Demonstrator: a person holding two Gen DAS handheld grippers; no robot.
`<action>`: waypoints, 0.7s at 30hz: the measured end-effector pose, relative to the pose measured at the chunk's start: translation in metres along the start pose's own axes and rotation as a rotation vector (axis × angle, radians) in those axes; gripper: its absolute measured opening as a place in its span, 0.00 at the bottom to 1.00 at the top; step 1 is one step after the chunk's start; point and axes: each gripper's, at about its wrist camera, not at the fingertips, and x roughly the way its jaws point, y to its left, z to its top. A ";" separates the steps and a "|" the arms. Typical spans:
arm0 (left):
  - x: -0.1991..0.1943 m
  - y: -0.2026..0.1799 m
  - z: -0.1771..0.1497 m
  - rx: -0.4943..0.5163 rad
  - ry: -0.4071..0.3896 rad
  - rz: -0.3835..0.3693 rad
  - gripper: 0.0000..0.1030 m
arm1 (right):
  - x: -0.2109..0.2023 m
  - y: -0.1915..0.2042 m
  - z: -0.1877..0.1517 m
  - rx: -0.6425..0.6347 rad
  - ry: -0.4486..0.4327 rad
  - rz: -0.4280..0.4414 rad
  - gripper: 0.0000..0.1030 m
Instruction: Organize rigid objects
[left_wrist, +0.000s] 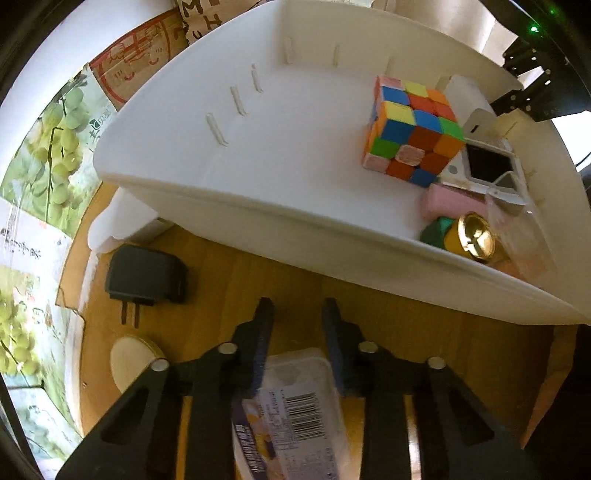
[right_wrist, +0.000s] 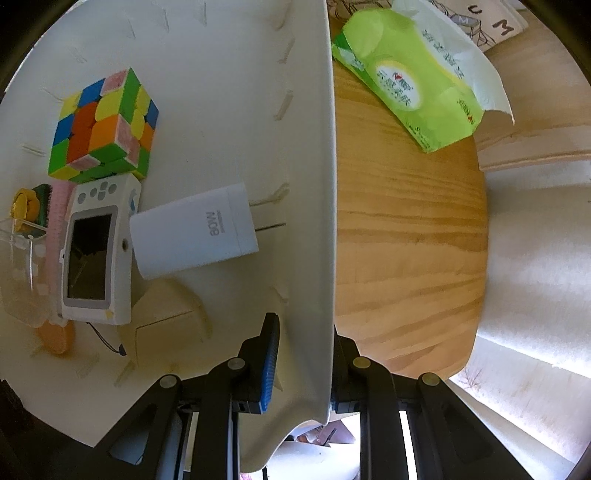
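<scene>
Wood-grain surface (right_wrist: 406, 229) is carrying one white plastic bin (left_wrist: 258, 206), its side wall being clamped by the right hand-held gripper (right_wrist: 306, 354). Inside are sitting one Rubik's cube (left_wrist: 413, 133), one white charger (right_wrist: 195, 232) that is fully showing only in the right wrist view, one white handheld game console (right_wrist: 96, 254), a pink block (left_wrist: 450, 201) and a gold-capped cylinder (left_wrist: 474, 238). Only the left wrist view is showing the left hand-held gripper (left_wrist: 297, 317) grasping a clear barcoded box (left_wrist: 295, 402), with one black plug adapter (left_wrist: 146, 275) lying outside. A green tissue pack (right_wrist: 417, 77) is resting beyond the bin.
</scene>
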 end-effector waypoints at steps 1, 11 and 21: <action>-0.001 -0.002 -0.002 -0.008 -0.008 -0.003 0.21 | -0.001 0.001 0.000 -0.004 -0.004 -0.002 0.21; -0.017 -0.013 -0.038 -0.170 -0.024 -0.083 0.08 | -0.011 0.010 0.000 -0.036 -0.035 -0.010 0.23; -0.041 -0.005 -0.080 -0.513 -0.104 -0.038 0.08 | -0.026 0.014 0.000 -0.036 -0.074 -0.002 0.23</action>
